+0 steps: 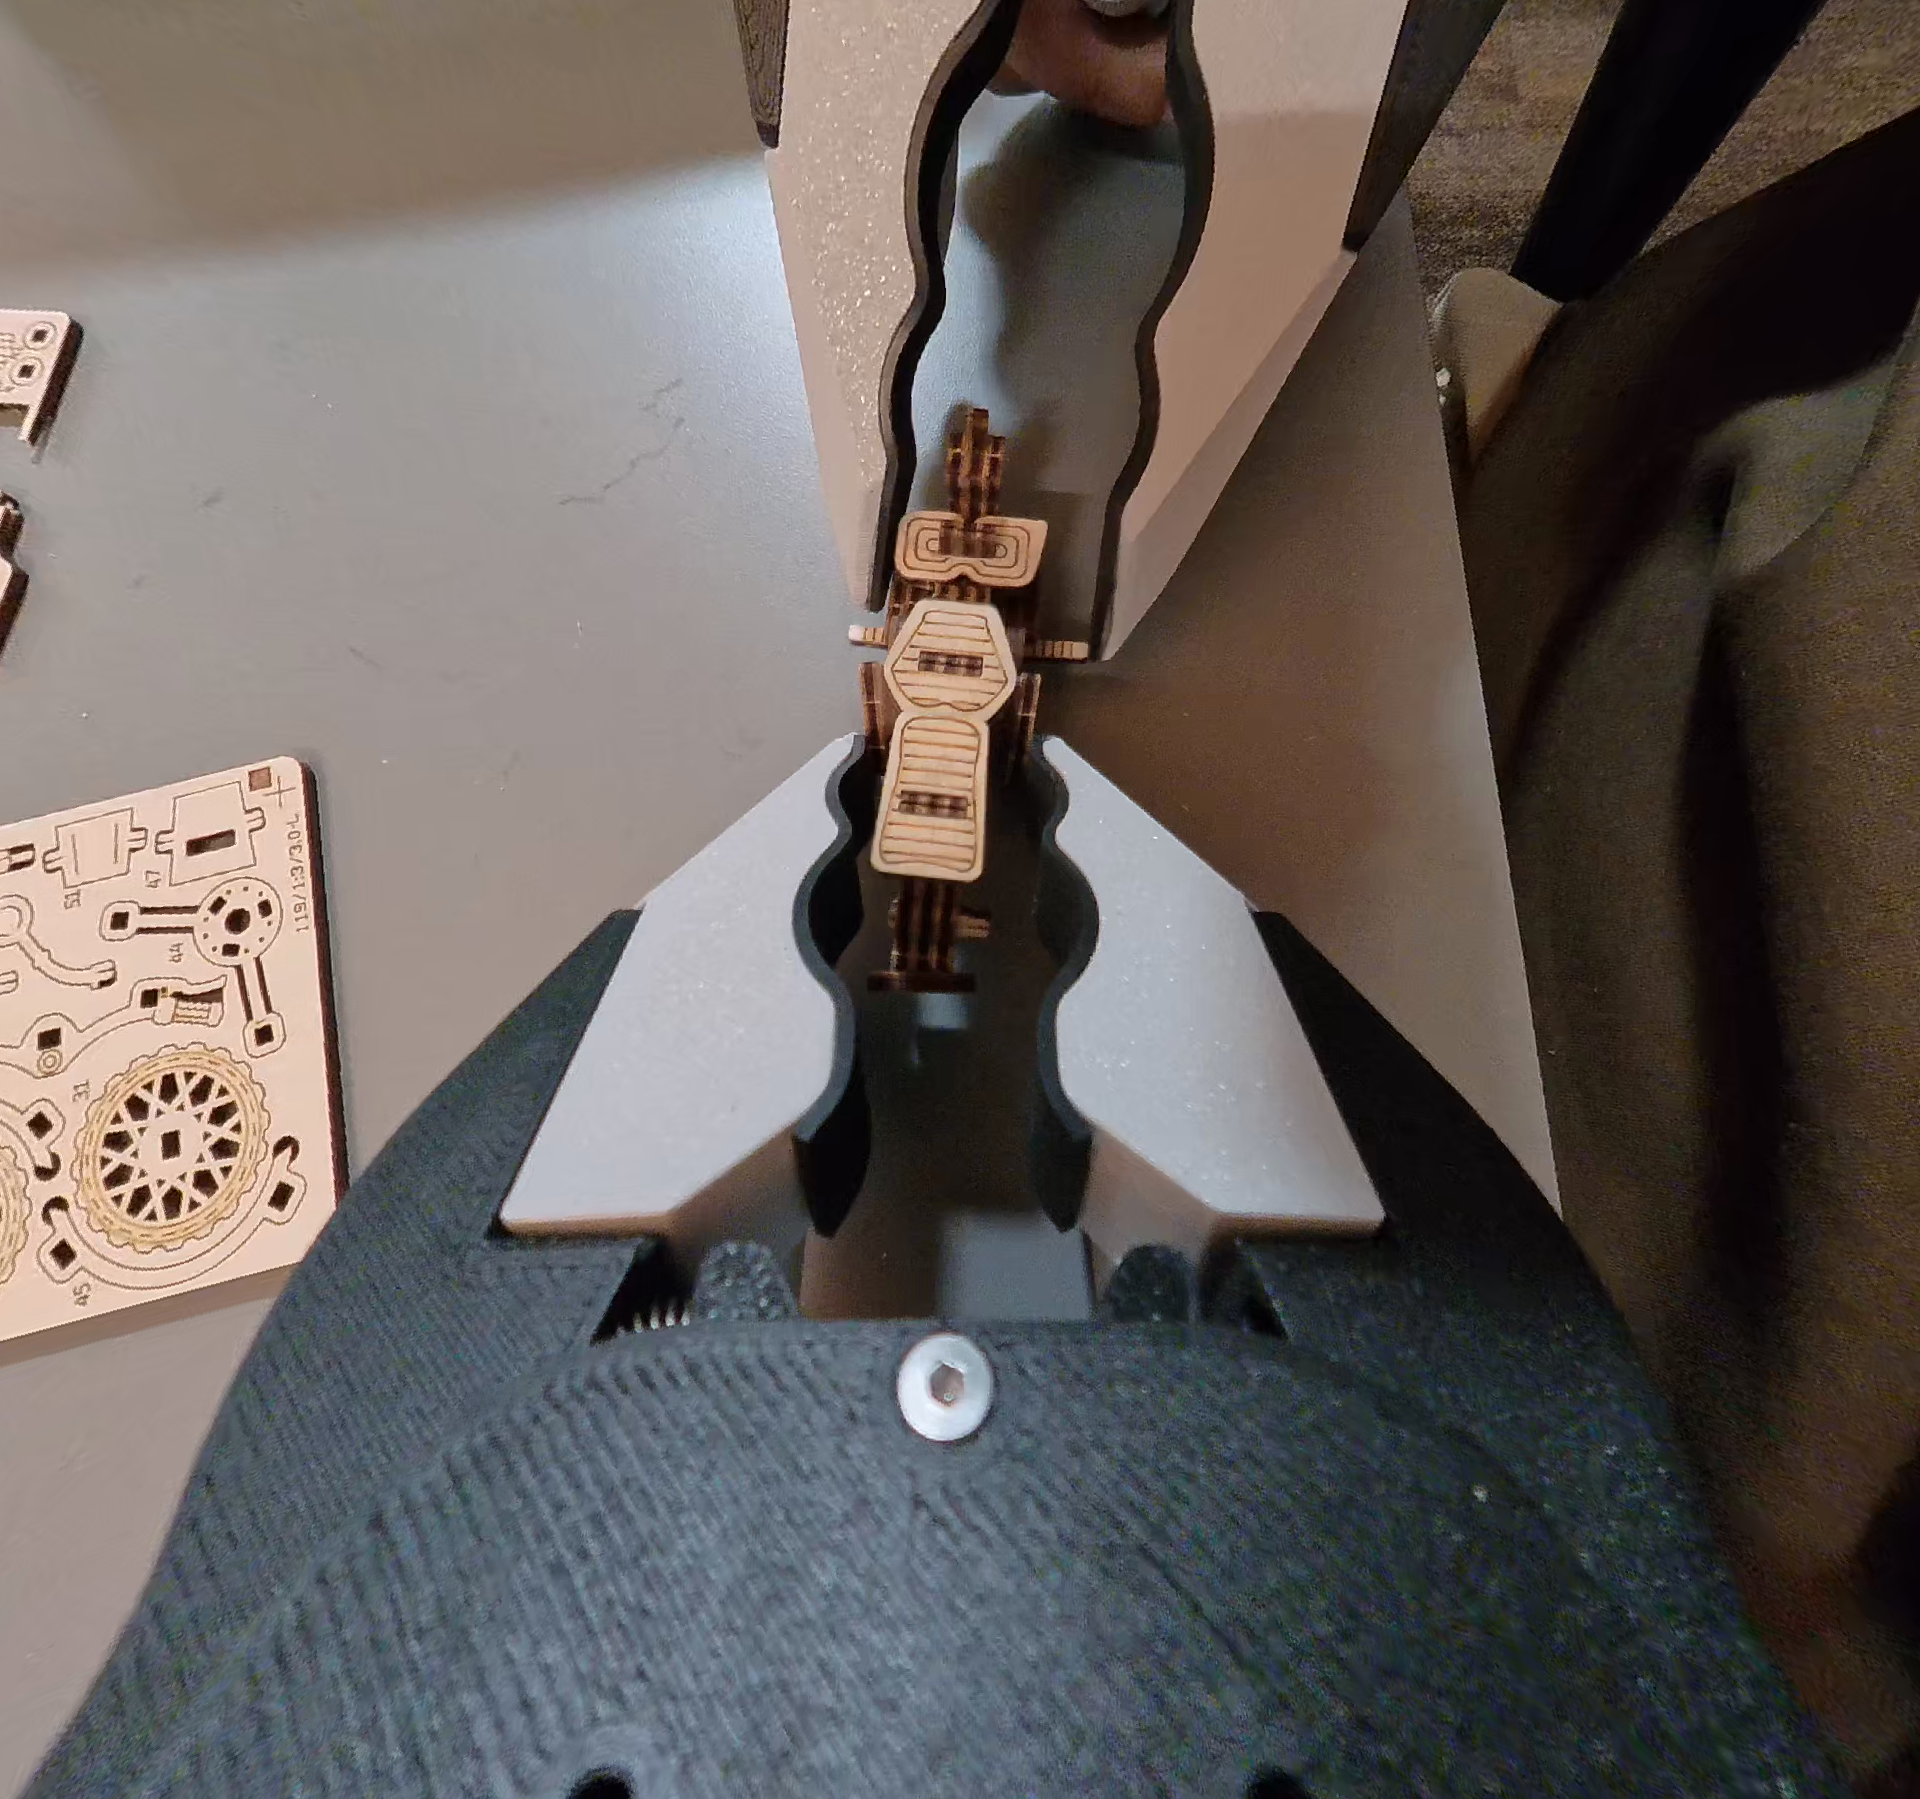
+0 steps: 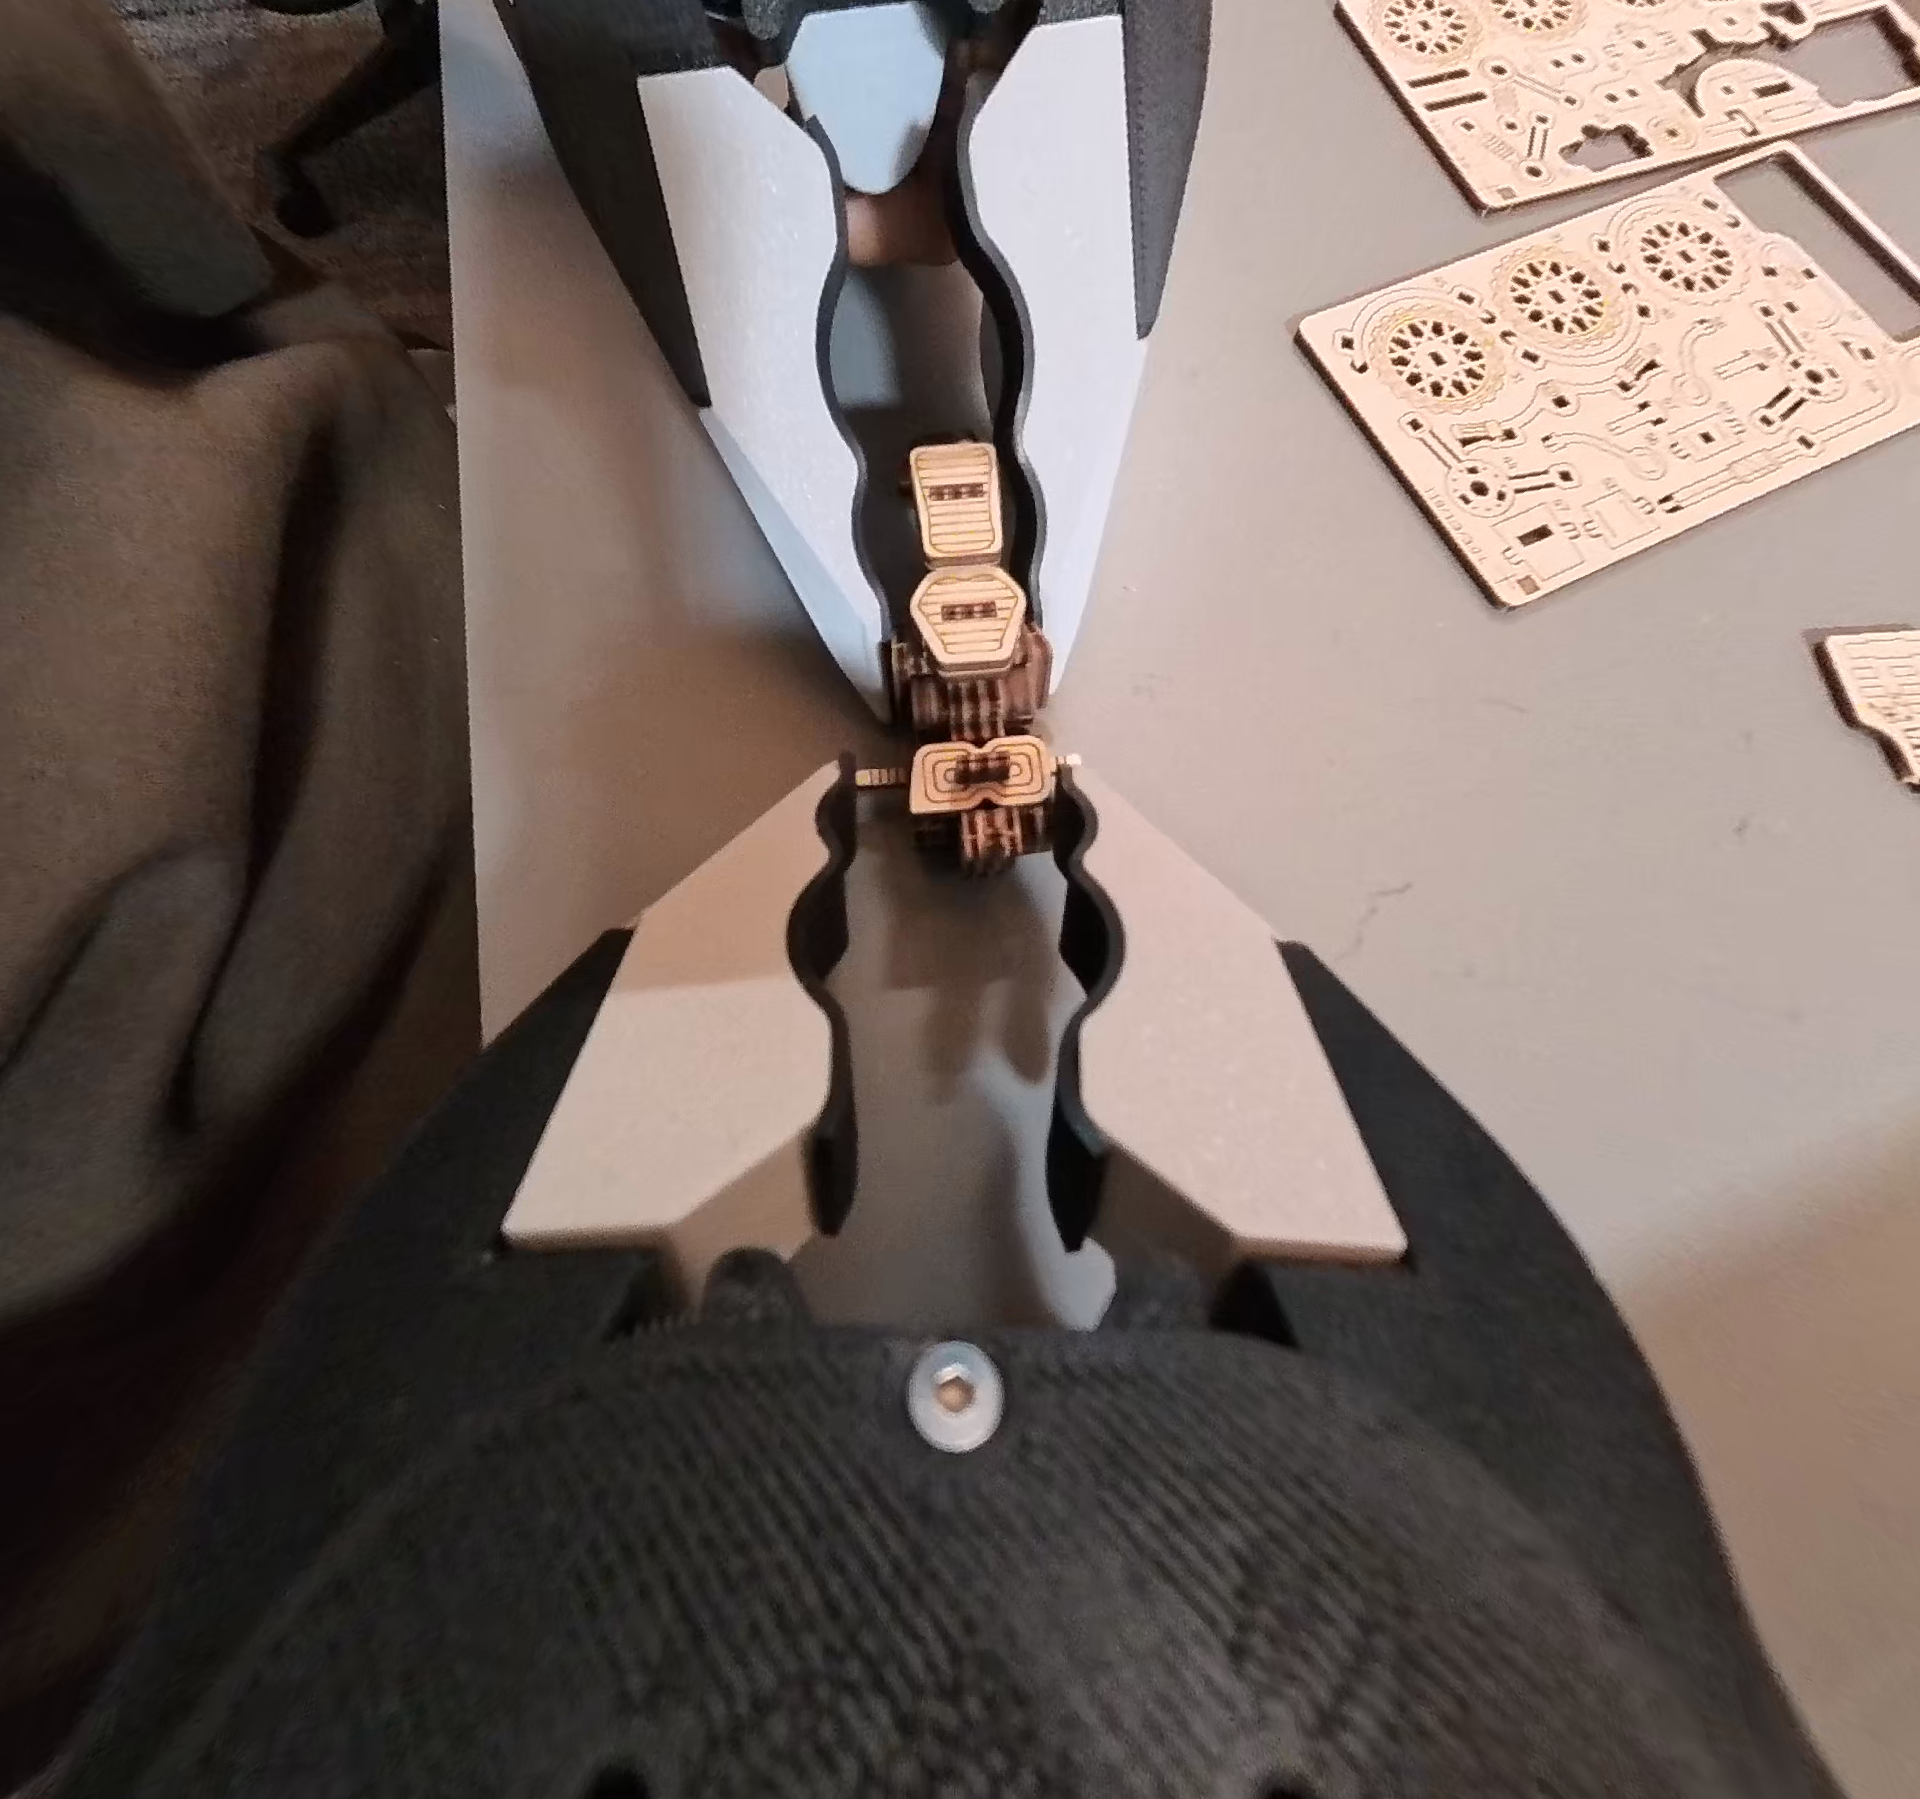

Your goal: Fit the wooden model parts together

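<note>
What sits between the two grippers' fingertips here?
Only the small wooden model spans that gap: left gripper clasps one end, right gripper the other. Both wrist views show this.

My fingers [image 1: 727, 1022] were pale grey with black wavy pads, the wooden model [image 1: 935, 773] tan with dark engraved stripes, the table [image 1: 468, 399] plain grey.

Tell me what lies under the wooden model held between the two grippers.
Under the wooden model only bare grey table and shadow show. The left gripper and right gripper clamp its ends with their jaws. The spot directly beneath is covered by the model itself.
</note>
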Tool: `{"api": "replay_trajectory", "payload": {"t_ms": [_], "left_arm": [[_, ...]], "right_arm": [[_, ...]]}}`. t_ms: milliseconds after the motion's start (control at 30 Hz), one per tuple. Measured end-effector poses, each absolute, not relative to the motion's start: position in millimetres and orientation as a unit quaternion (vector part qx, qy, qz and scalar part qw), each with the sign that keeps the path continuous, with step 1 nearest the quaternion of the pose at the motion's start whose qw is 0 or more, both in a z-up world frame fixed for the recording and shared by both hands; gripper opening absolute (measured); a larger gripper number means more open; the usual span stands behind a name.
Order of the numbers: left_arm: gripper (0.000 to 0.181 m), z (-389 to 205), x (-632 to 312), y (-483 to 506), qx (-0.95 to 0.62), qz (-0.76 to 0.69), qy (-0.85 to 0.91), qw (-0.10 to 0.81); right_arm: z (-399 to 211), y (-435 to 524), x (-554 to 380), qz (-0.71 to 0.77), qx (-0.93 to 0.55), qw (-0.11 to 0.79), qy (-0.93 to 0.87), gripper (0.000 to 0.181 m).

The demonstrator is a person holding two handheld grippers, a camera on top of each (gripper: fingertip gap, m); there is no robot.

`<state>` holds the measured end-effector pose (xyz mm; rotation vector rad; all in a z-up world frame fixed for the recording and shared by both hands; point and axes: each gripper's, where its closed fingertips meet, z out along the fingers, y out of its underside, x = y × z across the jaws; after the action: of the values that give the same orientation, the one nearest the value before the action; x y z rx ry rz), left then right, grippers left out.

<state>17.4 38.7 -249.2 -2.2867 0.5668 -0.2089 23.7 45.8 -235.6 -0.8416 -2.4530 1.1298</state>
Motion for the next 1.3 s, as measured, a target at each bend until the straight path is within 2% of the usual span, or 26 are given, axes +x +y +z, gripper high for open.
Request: {"api": "replay_trajectory", "payload": {"t_ms": [100, 200, 1033, 1133, 1300], "left_arm": [[0.029, -249.2, 17.4, 38.7, -0.895, -0.082, 0.222, 0.378], [0.029, -249.2, 17.5, 38.8, -0.895, -0.082, 0.222, 0.379], [0.029, -249.5, 17.6, 38.1, -0.897, -0.091, 0.213, 0.376], [0.029, -249.9, 17.6, 38.1, -0.898, -0.09, 0.213, 0.375], [0.029, -249.8, 17.6, 38.1, -0.898, -0.091, 0.213, 0.375]], "right_arm": [[-234.7, 43.1, 24.6, 0.403, -0.295, 0.147, -0.853, 0.044], [-238.2, 45.4, 23.6, 0.389, -0.294, 0.155, -0.859, 0.036], [-238.2, 45.5, 23.2, 0.376, -0.301, 0.15, -0.863, 0.036], [-239.3, 46.6, 22.9, 0.385, -0.316, 0.138, -0.856, 0.055], [-235.1, 44.0, 21.7, 0.407, -0.307, 0.14, -0.849, 0.058]]}}
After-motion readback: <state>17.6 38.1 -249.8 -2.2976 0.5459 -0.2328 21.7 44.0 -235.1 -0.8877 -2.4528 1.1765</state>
